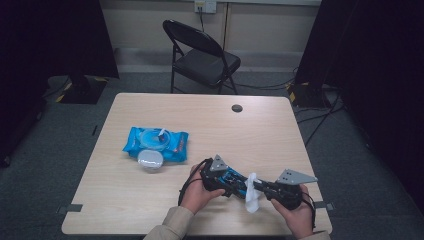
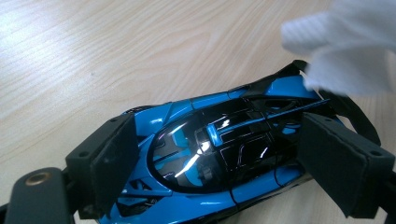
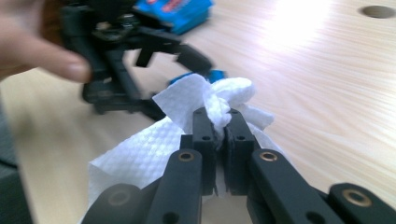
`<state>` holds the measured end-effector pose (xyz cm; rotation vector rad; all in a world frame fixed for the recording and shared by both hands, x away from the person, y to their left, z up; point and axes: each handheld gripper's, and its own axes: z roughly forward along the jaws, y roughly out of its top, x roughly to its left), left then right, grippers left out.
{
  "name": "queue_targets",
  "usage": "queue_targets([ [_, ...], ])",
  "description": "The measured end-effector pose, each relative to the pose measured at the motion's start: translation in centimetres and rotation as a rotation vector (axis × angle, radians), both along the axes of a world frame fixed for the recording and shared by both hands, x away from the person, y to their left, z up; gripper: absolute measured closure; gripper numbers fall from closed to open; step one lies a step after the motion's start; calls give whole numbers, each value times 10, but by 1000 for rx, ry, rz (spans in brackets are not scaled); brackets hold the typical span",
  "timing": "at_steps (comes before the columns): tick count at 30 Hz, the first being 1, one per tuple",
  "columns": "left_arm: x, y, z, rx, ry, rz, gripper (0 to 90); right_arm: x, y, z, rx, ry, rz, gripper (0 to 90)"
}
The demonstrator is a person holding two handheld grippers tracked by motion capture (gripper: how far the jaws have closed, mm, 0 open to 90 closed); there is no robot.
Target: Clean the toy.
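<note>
In the high view, the left gripper (image 1: 231, 181) and the right gripper (image 1: 264, 187) meet near the front edge of the wooden table (image 1: 210, 120). The left gripper holds a blue and black toy car (image 1: 234, 181), and the right gripper holds a white wet wipe (image 1: 252, 197) that hangs down just beside the car. Farther left on the table lies a blue pack of wipes (image 1: 156, 143), and its round white lid (image 1: 150, 159) is open in front of it. A black folding chair (image 1: 202, 55) stands behind the table.

In the left gripper view, the two padded jaws press on both sides of the toy car (image 2: 219, 158), one on each flank, so the car is clamped between them above the table top. The wet wipe (image 2: 350, 51) is at the rear end of the car, blurred.

In the right gripper view, the jaws are almost fully closed and pinch a bunched part of the wet wipe (image 3: 219, 100); the rest of the sheet spreads below them. Behind it is the left gripper (image 3: 116, 60), blurred.
</note>
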<state>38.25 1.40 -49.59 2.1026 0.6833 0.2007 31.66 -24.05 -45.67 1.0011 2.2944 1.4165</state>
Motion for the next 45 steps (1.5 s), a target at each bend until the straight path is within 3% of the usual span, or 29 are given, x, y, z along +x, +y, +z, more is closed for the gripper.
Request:
queue_targets([
  [9, 0, 0, 0, -1, -1, -1, 129, 15, -22, -19, -10, 26, -110, 855],
  [21, 0, -1, 0, -3, 2, -1, 129, 24, -33, -32, -42, 59, -165, 854],
  [33, 1, -1, 1, 6, 5, -3, 129, 29, -26, -43, -110, 62, -171, 846],
  [37, 1, -1, 1, 5, 6, -3, 129, 32, -22, -50, -152, 86, -163, 822],
  [45, 1, -1, 1, 4, 7, -3, 129, 31, -17, -49, -224, 34, -129, 836],
])
